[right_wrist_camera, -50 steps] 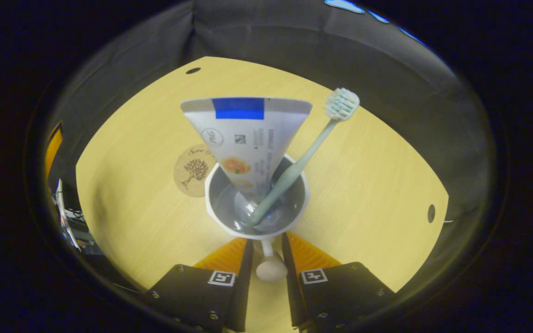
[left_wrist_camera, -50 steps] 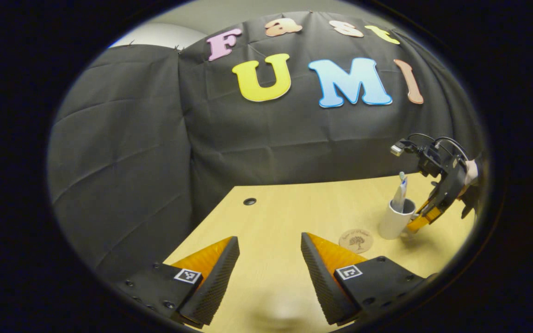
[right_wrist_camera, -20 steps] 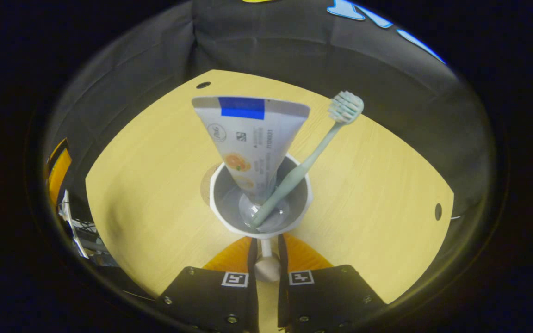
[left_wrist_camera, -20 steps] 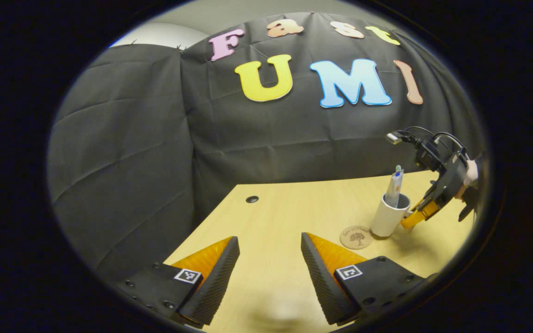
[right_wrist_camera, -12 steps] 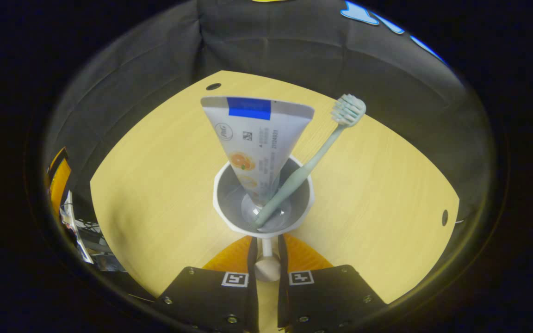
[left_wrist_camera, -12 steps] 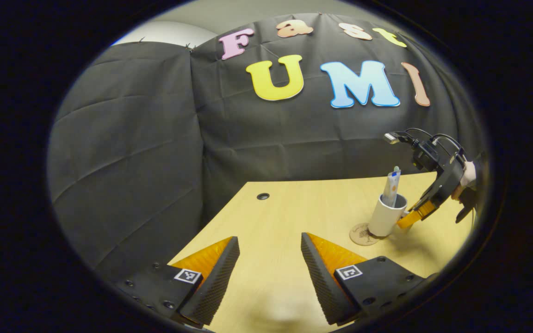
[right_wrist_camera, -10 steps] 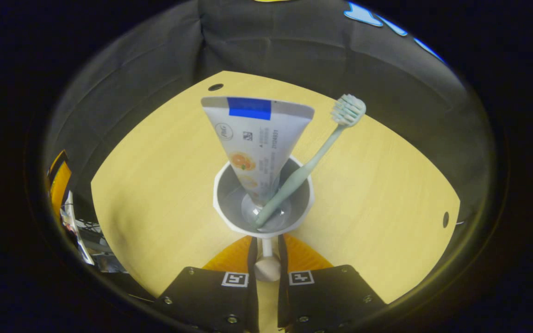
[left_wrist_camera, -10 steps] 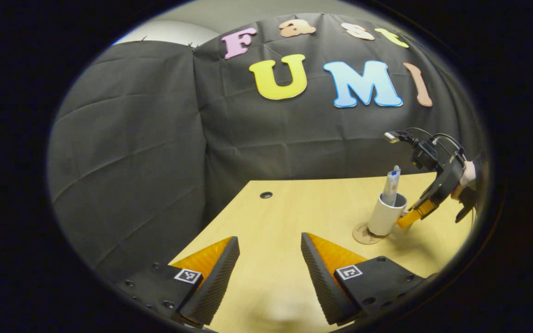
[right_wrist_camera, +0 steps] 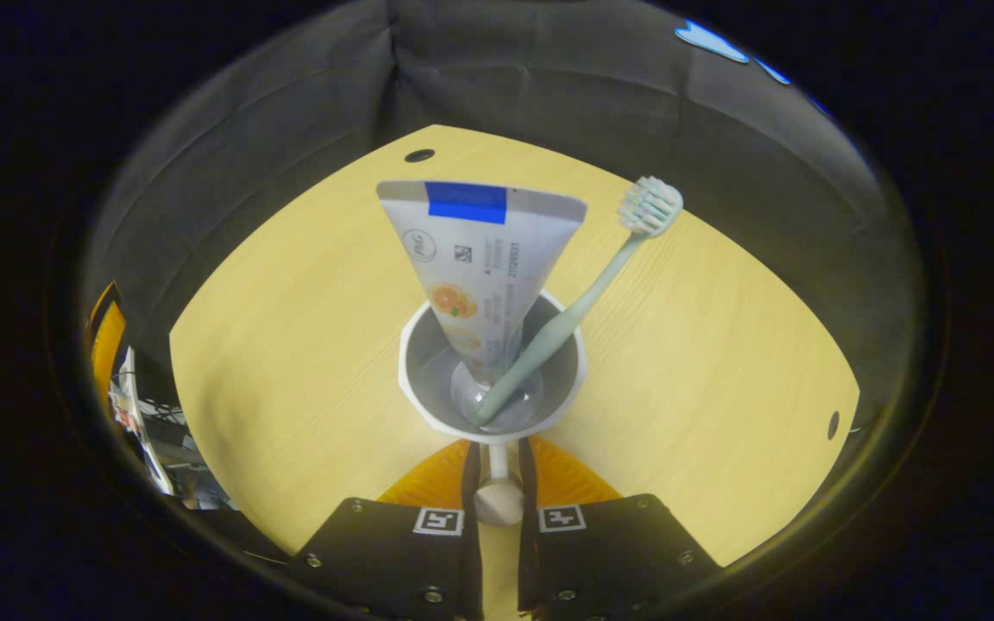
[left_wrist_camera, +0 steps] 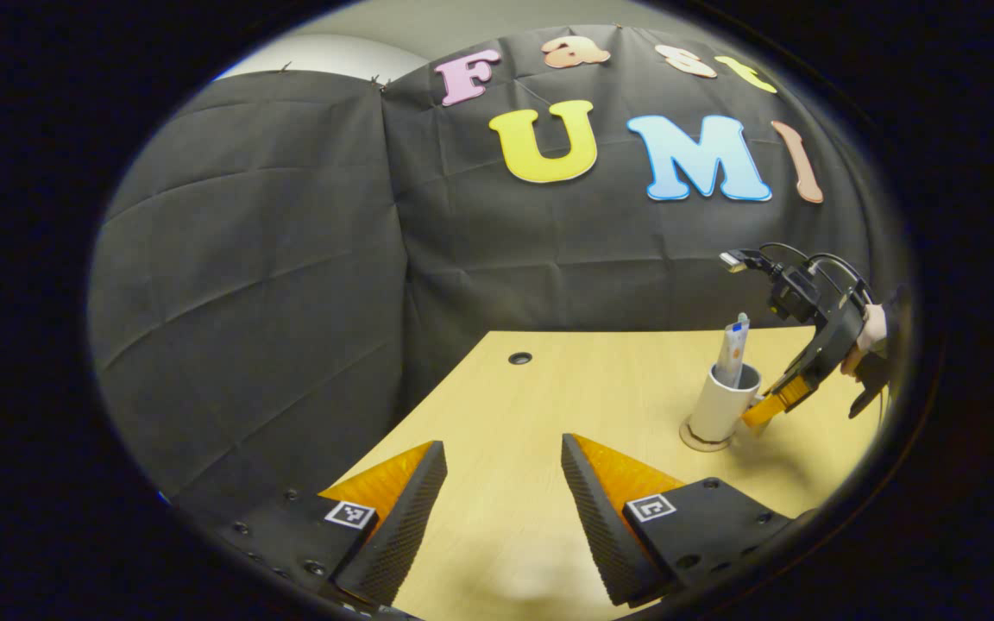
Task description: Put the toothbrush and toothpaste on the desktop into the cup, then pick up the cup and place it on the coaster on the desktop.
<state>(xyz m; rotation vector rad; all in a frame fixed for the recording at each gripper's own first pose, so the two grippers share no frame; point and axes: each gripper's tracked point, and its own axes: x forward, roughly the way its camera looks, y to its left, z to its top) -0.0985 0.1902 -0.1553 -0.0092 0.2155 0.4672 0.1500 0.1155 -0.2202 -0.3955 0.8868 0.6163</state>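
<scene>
desktop (right_wrist_camera: 290, 345) – matt pale wood | cup (right_wrist_camera: 428, 362) – smooth, glossy

Dim, even booth light, soft shadows on the desktop (left_wrist_camera: 549, 388), strong fisheye bending toward the edges

Cup (left_wrist_camera: 717, 412) carried left by right gripper (right_wrist_camera: 497, 483) | from bare desktop (left_wrist_camera: 600, 388) beside coaster (left_wrist_camera: 694, 442) | now standing on it
</scene>
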